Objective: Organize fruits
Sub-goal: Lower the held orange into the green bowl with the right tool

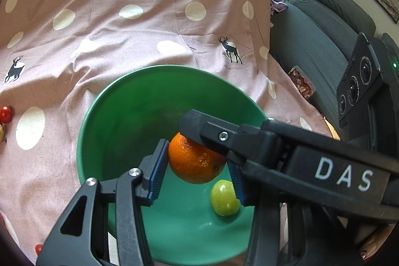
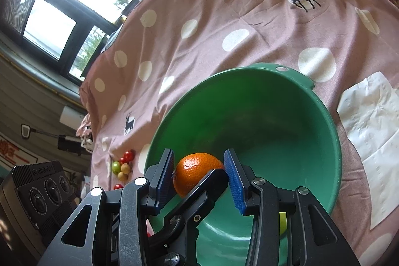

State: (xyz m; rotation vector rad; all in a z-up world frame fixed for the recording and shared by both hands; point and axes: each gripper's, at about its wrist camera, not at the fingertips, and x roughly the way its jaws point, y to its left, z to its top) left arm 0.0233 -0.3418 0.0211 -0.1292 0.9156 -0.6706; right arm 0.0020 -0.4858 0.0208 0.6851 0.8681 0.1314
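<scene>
Cloth [image 1: 139, 36], pink with pale dots and deer, covers the whole surface, and a grey sofa [image 1: 316, 41] stands beside it. On the cloth sits a green bowl [image 2: 321, 121], with a white napkin [image 2: 366, 141] lying just beside its rim. Both grippers reach into the bowl from the near side and cross each other. The left gripper [image 1: 197, 158] has its blue pads pressed to either side of the orange [image 1: 192, 161]. The right gripper [image 2: 199, 158] clamps the same orange from another angle. The orange hangs above the bowl's floor, clear of it. A small green fruit [image 1: 224, 198] lies on the bowl's bottom, just below the orange. Outside the bowl, a cluster of little fruits [image 2: 123, 163], red, green and tan, rests on the cloth.
</scene>
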